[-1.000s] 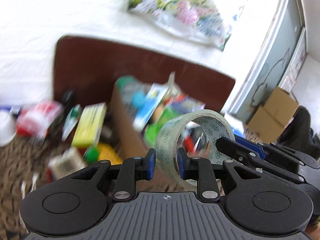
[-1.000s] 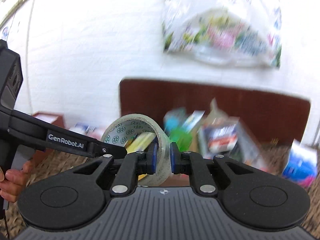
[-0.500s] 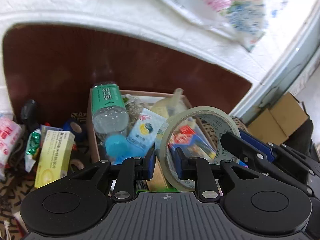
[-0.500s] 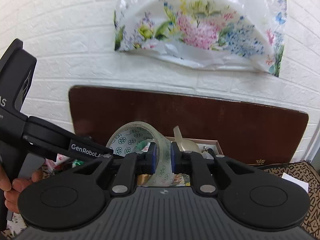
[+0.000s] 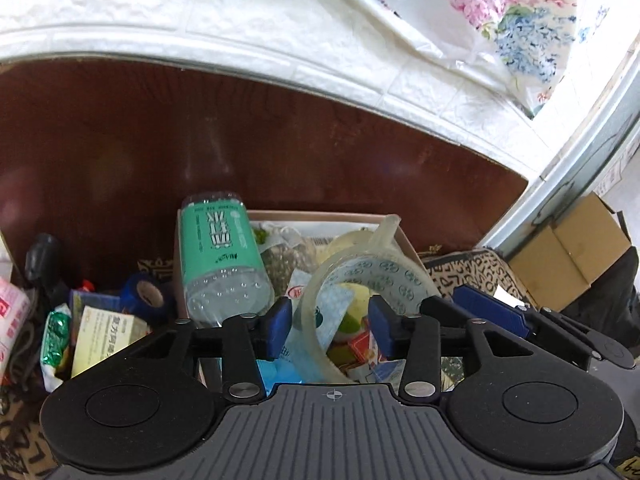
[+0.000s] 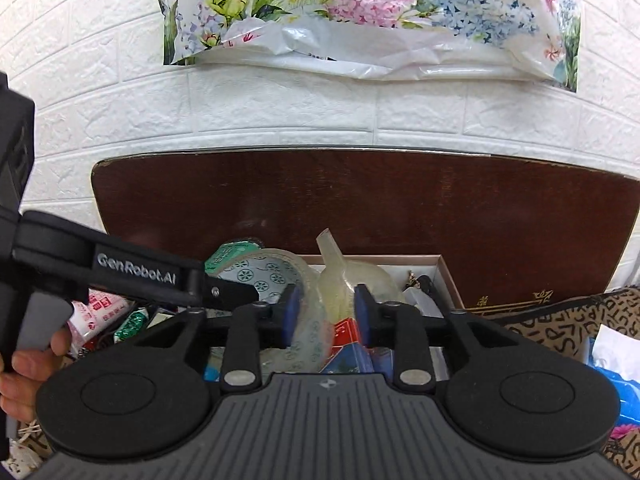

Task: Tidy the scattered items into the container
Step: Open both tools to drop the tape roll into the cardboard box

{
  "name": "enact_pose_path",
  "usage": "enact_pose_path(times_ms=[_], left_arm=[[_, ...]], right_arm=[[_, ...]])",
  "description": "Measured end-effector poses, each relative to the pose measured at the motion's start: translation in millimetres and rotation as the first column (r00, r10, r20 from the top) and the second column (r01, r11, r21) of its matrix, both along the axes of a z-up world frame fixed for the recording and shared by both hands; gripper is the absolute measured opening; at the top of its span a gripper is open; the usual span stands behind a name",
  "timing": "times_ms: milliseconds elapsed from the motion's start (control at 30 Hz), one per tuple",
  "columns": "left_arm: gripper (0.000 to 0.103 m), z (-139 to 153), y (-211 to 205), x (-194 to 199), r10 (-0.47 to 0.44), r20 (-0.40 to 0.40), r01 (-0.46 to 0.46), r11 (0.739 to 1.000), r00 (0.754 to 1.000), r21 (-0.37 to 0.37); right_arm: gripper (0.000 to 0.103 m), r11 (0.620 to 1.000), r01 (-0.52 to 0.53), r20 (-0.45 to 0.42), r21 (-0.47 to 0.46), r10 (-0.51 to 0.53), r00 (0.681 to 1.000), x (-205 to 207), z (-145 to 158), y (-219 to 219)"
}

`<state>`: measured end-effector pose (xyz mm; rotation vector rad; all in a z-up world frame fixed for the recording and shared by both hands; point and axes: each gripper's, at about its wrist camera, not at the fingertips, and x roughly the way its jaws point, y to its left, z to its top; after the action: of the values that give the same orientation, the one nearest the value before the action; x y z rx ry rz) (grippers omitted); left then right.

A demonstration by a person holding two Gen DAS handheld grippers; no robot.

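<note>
A clear tape roll (image 5: 362,270) printed with small circles hangs over the open cardboard box (image 5: 320,215), which is full of packets and holds a green-labelled bottle (image 5: 220,248). My left gripper (image 5: 330,322) has its jaws opening; the roll's wall passes between them without either pad pressing on it. My right gripper (image 6: 326,316) is opening too, and the blurred tape roll (image 6: 310,320) sits loose between its blue pads. One of the right gripper's fingers (image 5: 484,312) shows at the right of the left wrist view.
A dark brown board (image 6: 360,208) stands behind the box against a white brick wall with a floral plastic bag (image 6: 360,12). Left of the box lie a blue tape roll (image 5: 146,294), a yellow-green carton (image 5: 104,336) and packets. A brown carton (image 5: 572,256) stands right.
Both grippers came forward over the box with the tape roll pinched between them. Their jaws have now spread apart and let go of the roll, which has tilted and looks blurred.
</note>
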<state>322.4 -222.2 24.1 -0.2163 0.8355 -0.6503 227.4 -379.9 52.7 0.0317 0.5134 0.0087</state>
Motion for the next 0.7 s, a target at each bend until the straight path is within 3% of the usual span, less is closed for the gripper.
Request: enact_pose_path(times_ms=[67,133,167,533,700], left_arm=[[0.07,2.9,0.1,-2.5,-0.005,0.012,0.005,1.0,1.0,-0.003],[0.081,6.9,0.4,-5.7,-0.004,0.031,0.004,1.0,1.0,-0.003],[0.082,9.1,0.6,-7.6,0.001,0.041,-0.001,1.0,0.999,0.0],[0.092,23.2,11.8,-25.0,0.008,0.073,-0.008,1.0,0.997,0.004],[0.1,33.9,25.0,-55.1,0.001,0.143,-0.003,1.0,0.99,0.014]], right_arm=[[0.052,1.0,0.003,0.001,-0.008,-0.003,1.0,-1.2,-0.5,1.2],[0.071,1.0,0.011,0.013,-0.022,-0.011,1.0,-4.1,0.4,3.0],[0.075,0.999,0.02,0.024,-0.034,-0.019,1.0,-5.9,1.8,3.9],[0.098,0.992,0.053,0.078,-0.119,-0.044,0.996,-24.8,13.9,14.3],[0.102,0.987,0.055,0.119,-0.15,-0.037,0.992,-48.3,24.1,23.3]])
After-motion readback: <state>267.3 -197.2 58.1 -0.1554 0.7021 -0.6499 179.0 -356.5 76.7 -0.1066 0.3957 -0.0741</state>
